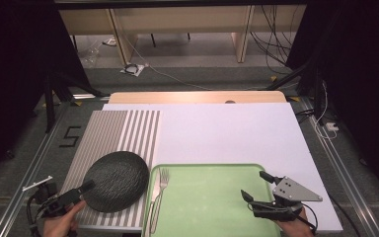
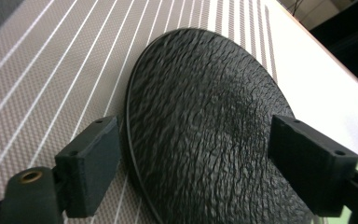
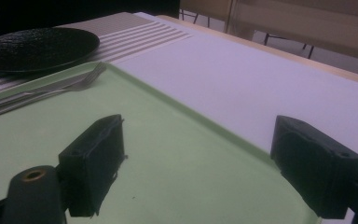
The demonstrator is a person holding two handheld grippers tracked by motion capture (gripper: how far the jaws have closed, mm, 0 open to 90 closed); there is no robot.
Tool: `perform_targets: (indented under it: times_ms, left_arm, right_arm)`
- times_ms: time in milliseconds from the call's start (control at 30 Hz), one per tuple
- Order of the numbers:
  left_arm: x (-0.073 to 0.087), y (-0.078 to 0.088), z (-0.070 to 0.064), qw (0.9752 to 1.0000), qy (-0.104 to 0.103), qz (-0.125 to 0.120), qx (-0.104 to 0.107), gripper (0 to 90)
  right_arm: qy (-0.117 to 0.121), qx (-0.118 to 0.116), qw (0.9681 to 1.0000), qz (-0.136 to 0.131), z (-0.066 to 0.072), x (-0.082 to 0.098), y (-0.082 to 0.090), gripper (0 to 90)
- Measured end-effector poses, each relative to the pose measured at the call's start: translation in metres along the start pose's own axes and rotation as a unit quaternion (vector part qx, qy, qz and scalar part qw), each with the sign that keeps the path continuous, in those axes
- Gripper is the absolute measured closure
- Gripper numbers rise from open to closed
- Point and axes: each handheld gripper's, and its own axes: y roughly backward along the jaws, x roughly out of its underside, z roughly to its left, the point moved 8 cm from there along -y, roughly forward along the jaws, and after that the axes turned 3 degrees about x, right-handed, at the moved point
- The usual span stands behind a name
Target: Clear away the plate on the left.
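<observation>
A black textured plate (image 1: 118,177) (image 2: 205,93) (image 3: 37,46) lies on the grey striped placemat (image 1: 123,131) (image 2: 51,70). My left gripper (image 1: 84,190) (image 2: 196,172) is open at the plate's near-left rim, one jaw on each side of that edge. A silver fork (image 1: 161,190) (image 3: 65,86) rests along the left side of the green tray (image 1: 212,207) (image 3: 168,154), tines pointing away. Over the tray's right part my right gripper (image 1: 253,183) (image 3: 198,168) hangs open with nothing between its jaws.
A white board (image 1: 227,133) (image 3: 242,79) covers the table behind and right of the tray. The placemat (image 3: 135,32) fills the left side. Beyond the wooden far edge (image 1: 197,97) are floor, cables and table legs.
</observation>
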Motion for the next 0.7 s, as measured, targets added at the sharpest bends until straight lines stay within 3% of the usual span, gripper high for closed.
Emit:
perform_targets:
  times_ms: [167,267,400,500,700]
  left_arm:
    - [0.005,0.001,0.004,0.9993,0.037,0.001,0.01,17.0]
    - [0.009,0.0,0.005,0.9968,0.072,0.009,0.032,17.0]
    - [0.013,-0.001,0.006,0.9947,0.094,0.013,0.038,17.0]
    - [0.017,-0.002,0.006,0.9941,0.098,0.021,0.041,17.0]
    - [0.025,-0.004,0.002,0.986,0.146,0.028,0.075,17.2]
  right_arm:
    - [0.002,0.0,1.0,-0.002,0.0,0.0,0.0,18.4]
    - [0.002,0.0,1.0,-0.001,0.0,0.0,0.0,18.4]
    - [0.002,0.0,1.0,-0.001,0.0,-0.001,0.0,18.4]
    - [0.002,0.0,1.0,0.0,0.0,0.0,0.0,18.4]
    - [0.002,0.0,1.0,0.001,0.001,0.0,0.0,18.4]
